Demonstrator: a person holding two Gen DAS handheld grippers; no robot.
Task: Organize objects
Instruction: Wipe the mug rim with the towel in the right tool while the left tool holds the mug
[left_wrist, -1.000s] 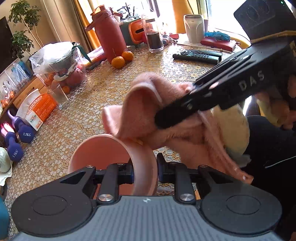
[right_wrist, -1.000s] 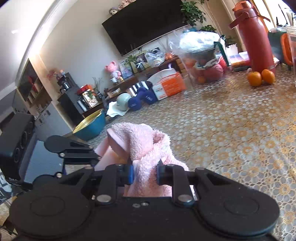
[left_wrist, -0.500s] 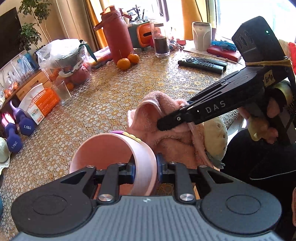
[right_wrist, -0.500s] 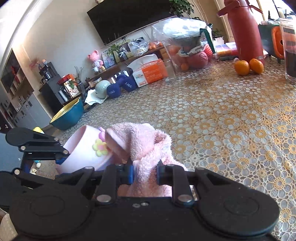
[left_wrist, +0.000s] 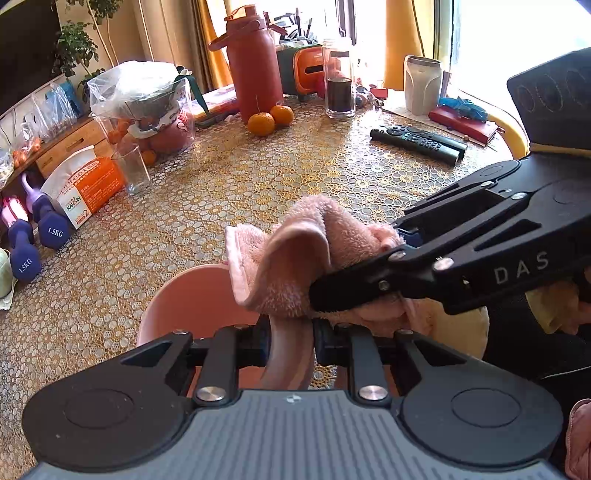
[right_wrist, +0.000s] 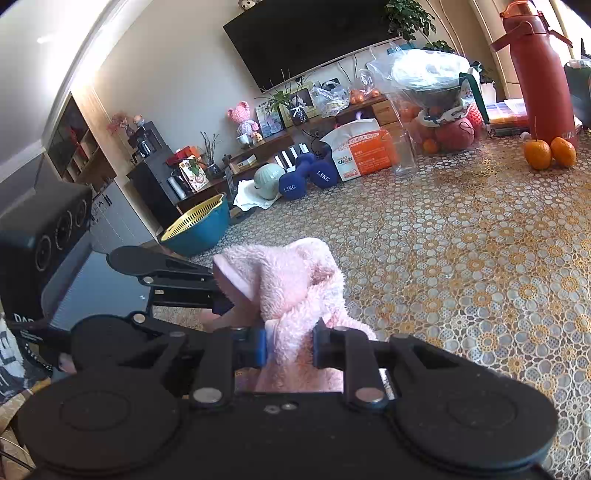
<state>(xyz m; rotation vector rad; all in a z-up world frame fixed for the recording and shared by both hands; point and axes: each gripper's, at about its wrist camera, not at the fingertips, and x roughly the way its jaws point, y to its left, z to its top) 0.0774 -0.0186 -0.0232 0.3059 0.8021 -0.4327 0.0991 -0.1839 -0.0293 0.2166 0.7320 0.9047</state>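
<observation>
My left gripper is shut on the rim of a pink cup, held above the table's near edge. My right gripper is shut on a fluffy pink towel and comes in from the right in the left wrist view. The towel bunches over the cup's right rim and hides part of its opening. In the right wrist view the towel hides nearly all of the cup, and the left gripper sits just left of the towel.
The table has a gold lace cloth. On it stand a red flask, two oranges, a glass jar, remotes, a bagged fruit bowl, an empty glass and a tissue box. Blue dumbbells lie at the left.
The towel has risen and shifted left over the cup's right rim, now covering more of the opening. Both grippers keep their hold.
</observation>
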